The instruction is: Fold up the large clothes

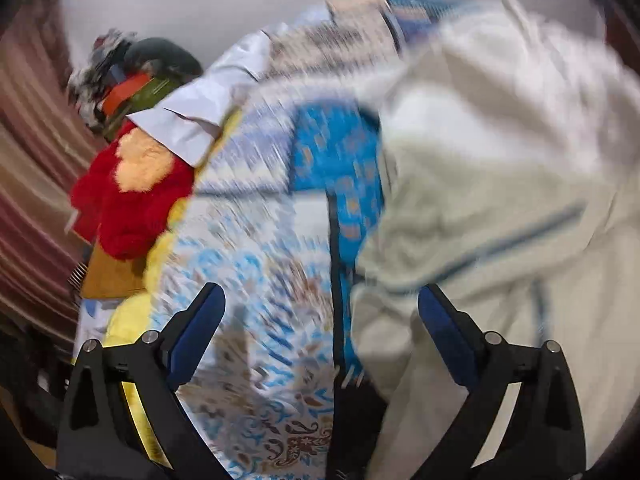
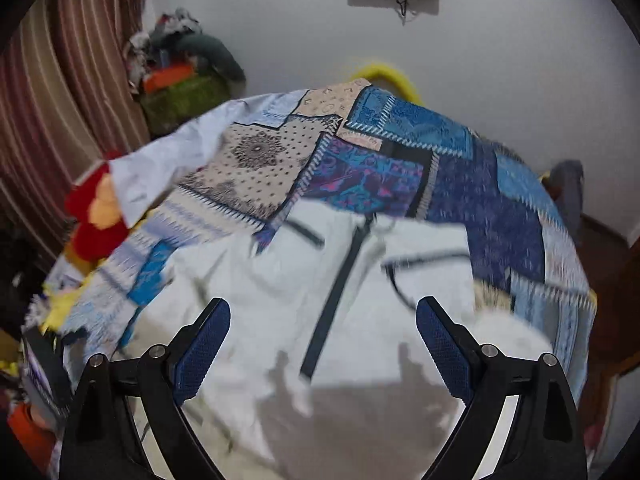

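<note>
A large off-white garment (image 1: pixel 500 168) with dark trim lines lies on a blue patterned bedspread (image 1: pixel 256 248). In the right wrist view the garment (image 2: pixel 280 320) shows a dark zip line down its middle. My left gripper (image 1: pixel 320 300) is open and empty, above the garment's left edge. My right gripper (image 2: pixel 323 316) is open and empty, over the garment's middle. Both views are blurred by motion.
A white folded cloth (image 1: pixel 204 104) lies at the bed's far left, next to a red and yellow plush blanket (image 1: pixel 132 188). A pile of clothes (image 2: pixel 180 72) sits by the striped curtain (image 2: pixel 60 100). A wooden floor (image 2: pixel 608 240) lies to the right.
</note>
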